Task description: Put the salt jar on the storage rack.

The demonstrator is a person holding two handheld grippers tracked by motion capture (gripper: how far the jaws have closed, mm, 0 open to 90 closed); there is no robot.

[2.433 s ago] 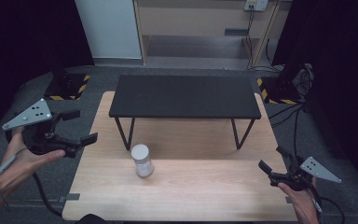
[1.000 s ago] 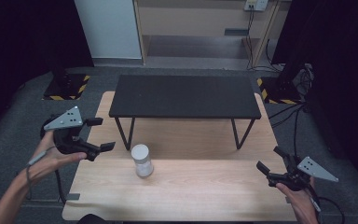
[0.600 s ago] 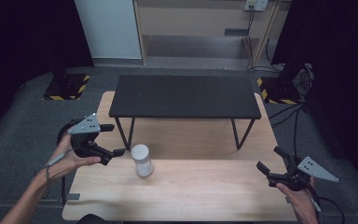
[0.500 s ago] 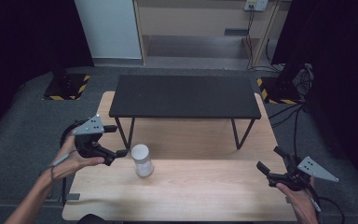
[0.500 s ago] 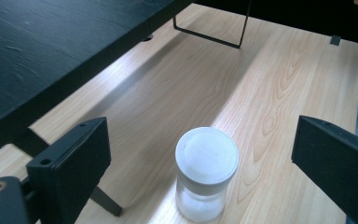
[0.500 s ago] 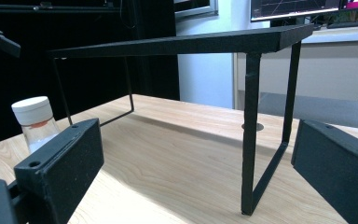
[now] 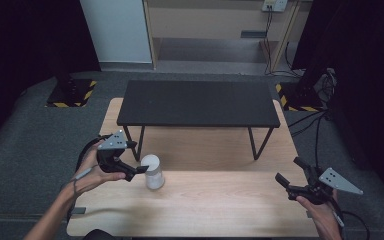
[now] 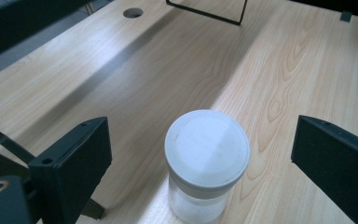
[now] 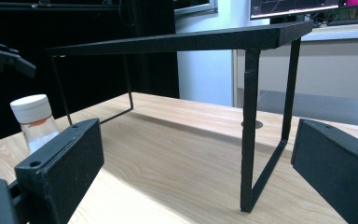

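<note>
Beside the wide-open, empty left tongs (image 7: pixel 139 157), the jar (image 7: pixel 152 171) base is cut off; right tongs (image 7: pixel 290 174) gape empty.

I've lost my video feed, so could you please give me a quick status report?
Left gripper open, jaws either side of jar, not touching. Right gripper open, far off. Jar upright, lid on. Nothing in the way.

Grey carpet floor (image 7: pixel 25 130), dark room, pale cabinet (image 7: pixel 220 25) behind.
</note>
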